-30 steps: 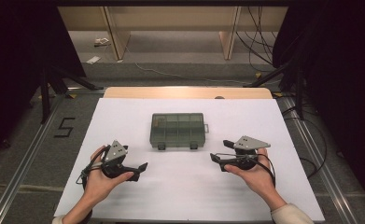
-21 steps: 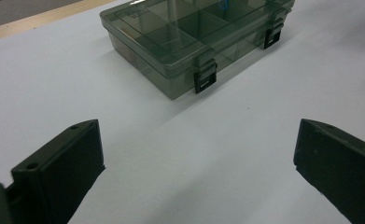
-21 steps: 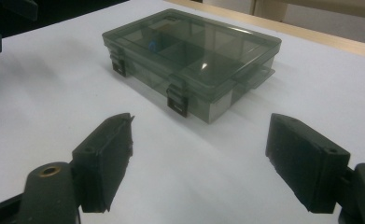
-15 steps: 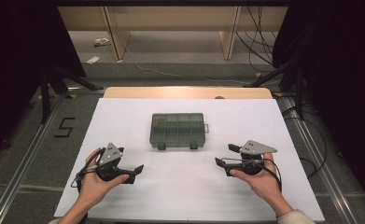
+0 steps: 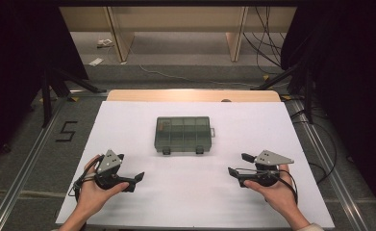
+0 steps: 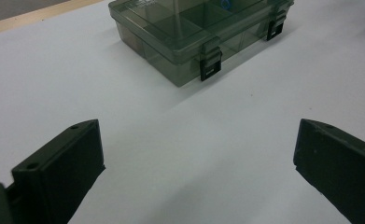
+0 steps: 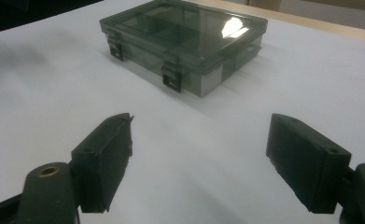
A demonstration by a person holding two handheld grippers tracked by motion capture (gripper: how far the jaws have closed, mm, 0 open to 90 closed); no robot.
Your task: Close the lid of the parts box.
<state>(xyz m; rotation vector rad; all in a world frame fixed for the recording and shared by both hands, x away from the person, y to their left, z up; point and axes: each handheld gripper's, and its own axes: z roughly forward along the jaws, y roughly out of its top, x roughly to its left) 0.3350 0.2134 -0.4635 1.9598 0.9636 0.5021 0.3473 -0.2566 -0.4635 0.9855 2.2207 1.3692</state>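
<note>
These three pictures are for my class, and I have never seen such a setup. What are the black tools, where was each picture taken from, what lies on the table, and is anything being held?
A person sits at a table covered in white and holds hand-operated tongs in each hand: left tongs, right tongs. No robot arm is involved.

The high view looks down from above the person's side. The other two pictures come from small cameras riding on each tool, looking out between its two black jaws.

One thing lies on the table: a closed, smoky see-through box with inner compartments and two black latches on its near side.

Both tongs are open and empty, resting apart from the box.
</note>
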